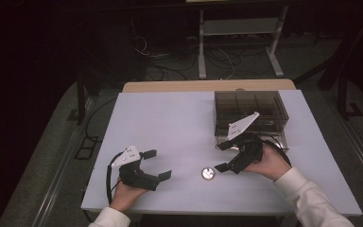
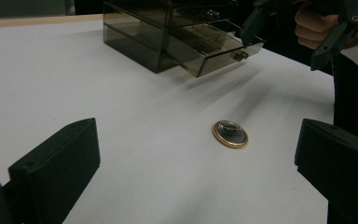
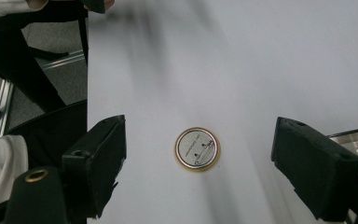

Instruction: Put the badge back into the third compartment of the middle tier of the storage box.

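Badge (image 1: 208, 173), round, gold-rimmed with a pale face: lies flat on the white table (image 1: 170, 118), untouched, near the front edge between the two grippers.

Right gripper (image 1: 223, 156): jaws spread wide and empty, held above the table and pointing down and to the left in the high view. In the right gripper view the badge (image 3: 197, 149) sits on the table squarely between the two black jaws, clear of both.

Left gripper (image 1: 157, 164): jaws released, wide apart, nothing between the pads. It is held low at the front left of the table, pointing toward the badge (image 2: 230, 134), which lies ahead of it and well apart.

Drawer box (image 1: 249, 109), smoked clear plastic: stands at the back right of the table, just behind the right gripper. One lower drawer (image 2: 214, 46) is pulled out toward the front; dividers show inside, and contents cannot be made out.
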